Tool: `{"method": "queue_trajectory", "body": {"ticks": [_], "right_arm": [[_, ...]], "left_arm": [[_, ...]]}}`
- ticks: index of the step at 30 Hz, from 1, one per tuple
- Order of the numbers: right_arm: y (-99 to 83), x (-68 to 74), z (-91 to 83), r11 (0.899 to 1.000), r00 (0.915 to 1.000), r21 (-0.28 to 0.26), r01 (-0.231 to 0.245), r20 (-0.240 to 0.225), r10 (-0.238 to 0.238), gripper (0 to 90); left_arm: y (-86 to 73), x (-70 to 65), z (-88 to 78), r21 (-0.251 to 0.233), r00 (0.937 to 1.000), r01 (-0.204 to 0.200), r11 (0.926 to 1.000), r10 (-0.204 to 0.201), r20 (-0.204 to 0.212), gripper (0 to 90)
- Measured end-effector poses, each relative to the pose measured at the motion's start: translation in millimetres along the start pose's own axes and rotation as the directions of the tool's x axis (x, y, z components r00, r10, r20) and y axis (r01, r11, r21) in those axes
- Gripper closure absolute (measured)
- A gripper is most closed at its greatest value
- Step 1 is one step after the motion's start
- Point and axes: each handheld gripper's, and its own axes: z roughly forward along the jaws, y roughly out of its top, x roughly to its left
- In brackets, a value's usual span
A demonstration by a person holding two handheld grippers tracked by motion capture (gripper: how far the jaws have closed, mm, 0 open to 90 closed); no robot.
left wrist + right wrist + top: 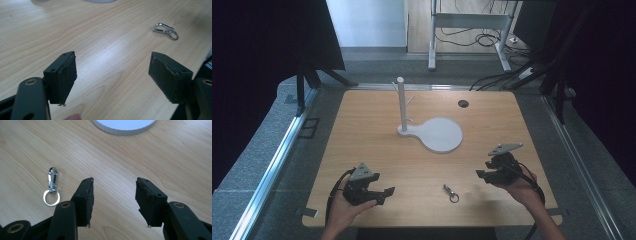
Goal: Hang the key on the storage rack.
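Note:
A small silver clasp with a key ring (451, 193) lies on the wooden table (377, 150) near its front edge, between my two grippers. My left gripper (383, 195) hovers at the front left, jaws wide open and empty; its view has the clasp (165, 30) ahead to the right. At the front right my right gripper (482, 175) is held open with nothing between its jaws, and the clasp (52, 187) lies to the left of them in the right gripper view. A white stand (402, 105) with a post and pegs rises from a flat white base (442, 136) mid-table.
A dark round grommet (463, 103) sits in the tabletop at the back right. Metal rails run along both sides of the table, and dark curtains hang left and right. Cables and a desk frame lie on the floor beyond the far edge.

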Motion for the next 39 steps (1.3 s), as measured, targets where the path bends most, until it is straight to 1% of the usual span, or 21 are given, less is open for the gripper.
{"method": "queue_trajectory", "body": {"ticks": [1,2,4,7,10,11,13,20,24,27,28,31,32,33,34,35,36,37,39], "right_arm": [[0.0,0.0,0.0,1.0,1.0,0.0,0.0,0.0,0.0,49.7],[6.1,3.5,2.0,1.0,0.9997,0.011,0.016,-0.017,-0.016,50.1],[8.0,4.5,2.9,1.0,0.9995,0.015,0.02,-0.024,-0.02,50.2],[14.8,10.0,6.8,0.999,0.9988,0.039,0.033,-0.036,-0.032,50.5],[22.1,18.6,11.8,0.996,0.9971,0.061,0.061,-0.05,-0.058,50.2],[22.1,18.6,11.8,0.996,0.9971,0.061,0.061,-0.05,-0.058,50.2],[26.0,23.0,15.0,0.995,0.9959,0.069,0.069,-0.063,-0.065,50.2],[31.3,29.3,20.8,0.992,0.9937,0.091,0.089,-0.076,-0.082,50.8],[33.1,34.2,24.5,0.989,0.9923,0.106,0.1,-0.084,-0.091,52.0],[33.6,36.1,26.1,0.988,0.9915,0.114,0.105,-0.088,-0.096,52.8],[34.2,38.8,28.0,0.986,0.99,0.124,0.114,-0.097,-0.103,53.7],[34.2,42.4,30.6,0.983,0.9891,0.136,0.121,-0.1,-0.107,54.5],[34.1,44.8,33.6,0.98,0.9864,0.15,0.135,-0.115,-0.118,55.5],[34.1,44.8,33.6,0.98,0.9864,0.15,0.135,-0.115,-0.118,55.5],[33.7,47.1,37.8,0.976,0.9849,0.166,0.142,-0.122,-0.123,56.7],[33.7,47.1,37.8,0.976,0.9849,0.166,0.142,-0.122,-0.123,56.7],[33.3,48.6,42.0,0.973,0.9839,0.181,0.143,-0.132,-0.12,57.8],[33.3,48.6,42.0,0.973,0.9839,0.181,0.143,-0.132,-0.12,57.8],[33.2,50.1,45.6,0.969,0.9831,0.198,0.145,-0.139,-0.119,58.8]], "left_arm": [[0.0,0.0,0.0,0.0,1.0,0.0,1.0,0.0,0.0,22.8],[-0.2,0.2,0.2,-0.005,1.0,0.0,1.0,0.0,-0.008,22.4],[-0.2,0.1,0.0,-0.012,0.9998,-0.002,0.9999,0.002,-0.018,22.1],[-0.3,0.5,-0.5,-0.018,0.9997,-0.003,0.9998,0.002,-0.026,21.3],[-0.7,2.1,-1.2,-0.018,0.9995,-0.001,0.9998,0.001,-0.031,21.2],[-0.7,2.3,-1.2,-0.017,0.9995,0.0,0.9998,-0.001,-0.031,21.2],[-1.2,3.1,-0.6,-0.012,0.9994,0.001,0.9999,-0.001,-0.034,21.3],[-1.3,2.4,0.1,-0.006,0.9994,-0.002,1.0,0.002,-0.034,21.7],[-1.3,1.3,1.2,0.006,0.9995,-0.009,0.9999,0.009,-0.029,22.4],[-1.1,0.4,0.6,0.006,0.9996,-0.013,0.9999,0.013,-0.025,22.5],[-0.8,-0.1,-0.2,0.004,0.9996,-0.016,0.9999,0.016,-0.025,22.5],[-0.9,0.3,-0.6,0.004,0.9996,-0.015,0.9999,0.015,-0.025,22.5],[-1.1,1.2,-0.4,0.006,0.9996,-0.014,0.9999,0.014,-0.026,22.6],[-1.1,1.2,-0.4,0.006,0.9996,-0.014,0.9999,0.014,-0.026,22.6],[-1.3,2.2,0.1,0.011,0.9996,-0.013,0.9999,0.013,-0.026,22.6],[-1.3,2.2,0.1,0.011,0.9996,-0.013,0.9999,0.013,-0.026,22.7],[-1.5,2.4,0.5,0.013,0.9996,-0.012,0.9998,0.012,-0.025,22.7],[-1.6,2.5,0.7,0.015,0.9996,-0.011,0.9998,0.012,-0.024,22.7],[-1.7,2.2,1.1,0.018,0.9996,-0.013,0.9998,0.013,-0.023,22.9]]}}
